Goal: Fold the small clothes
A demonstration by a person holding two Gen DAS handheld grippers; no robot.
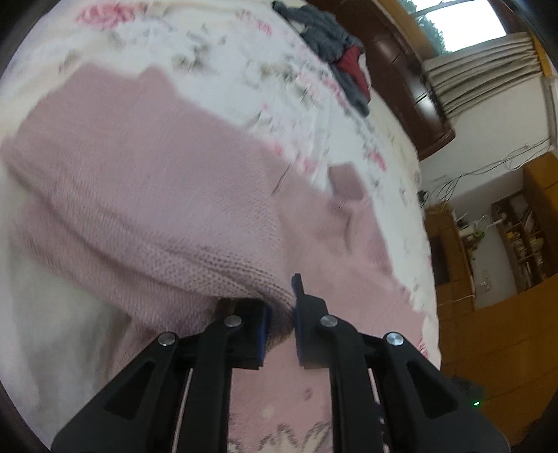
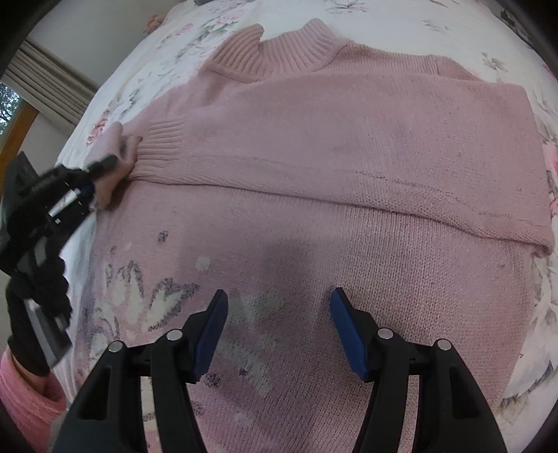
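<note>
- The pink sweater (image 2: 348,146) lies spread on the bed (image 2: 488,31), collar at the far side, one sleeve folded across its chest.
- The left gripper (image 1: 279,313) has its jaws closed narrow on a bunched fold of sweater knit at the sweater's left edge, beside the sleeve cuff (image 2: 164,139).
- The right gripper (image 2: 279,313) hovers over the sweater's lower front, jaws wide and holding nothing.
- A grey clothes pile (image 1: 331,45) lies well beyond the sweater.
</note>
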